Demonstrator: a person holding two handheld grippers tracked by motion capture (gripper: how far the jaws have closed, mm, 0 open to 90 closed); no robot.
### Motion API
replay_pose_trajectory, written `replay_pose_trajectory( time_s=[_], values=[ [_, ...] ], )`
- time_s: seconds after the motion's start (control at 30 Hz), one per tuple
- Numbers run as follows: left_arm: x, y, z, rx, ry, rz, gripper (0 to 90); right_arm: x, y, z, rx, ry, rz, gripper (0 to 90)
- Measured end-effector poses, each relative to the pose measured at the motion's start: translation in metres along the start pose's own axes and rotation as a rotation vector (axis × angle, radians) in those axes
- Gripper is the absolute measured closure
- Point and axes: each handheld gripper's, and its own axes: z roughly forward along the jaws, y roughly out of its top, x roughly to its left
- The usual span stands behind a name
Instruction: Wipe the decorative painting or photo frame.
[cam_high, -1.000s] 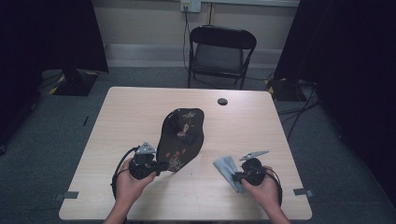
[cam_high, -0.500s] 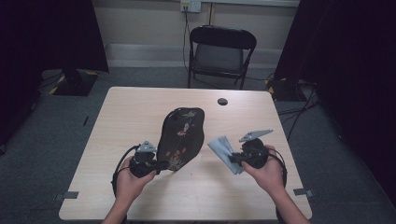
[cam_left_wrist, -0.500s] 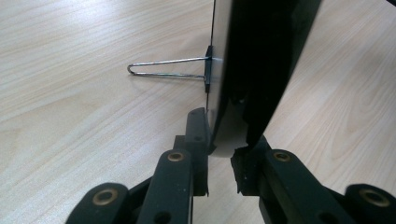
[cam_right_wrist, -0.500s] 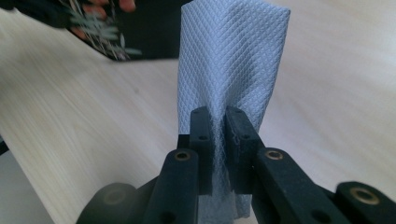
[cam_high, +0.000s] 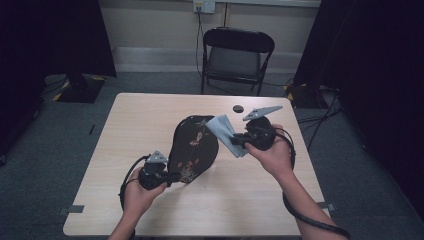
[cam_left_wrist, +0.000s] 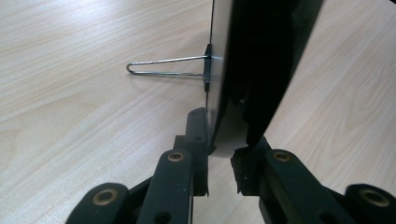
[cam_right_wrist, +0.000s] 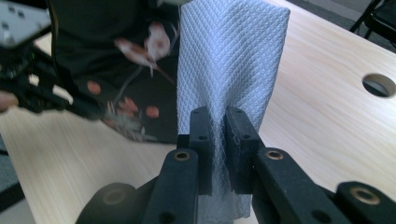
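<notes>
Each bare-forearmed hand carries a black two-jaw gripper, the left gripper (cam_high: 172, 176) and the right gripper (cam_high: 235, 141), both built of chunky black links with brass-ringed pivot screws, topped by a grey three-cornered plate and trailing a looping black cable over the pale wooden table (cam_high: 150, 120).

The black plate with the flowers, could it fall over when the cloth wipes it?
It might. The left hand-held gripper pinches only the bottom edge of the plate, and a thin wire stand props its back, so a hard push could tip it. The cloth hangs loosely from the right hand-held gripper and could slip out.
</notes>
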Motion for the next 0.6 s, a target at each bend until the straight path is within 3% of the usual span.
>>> replay_pose_trajectory(
  time_s=[0.2, 0.6],
  values=[
    [0.000, 0.002, 0.000, 0.014, -0.002, 0.015, 78.6, 0.003, 0.003, 0.021, 0.030, -0.009, -0.016, 82.7],
    [0.001, 0.003, 0.000, 0.023, -0.012, 0.030, 78.6, 0.009, -0.027, 0.064, 0.119, 0.012, -0.013, 82.8]
  ],
)
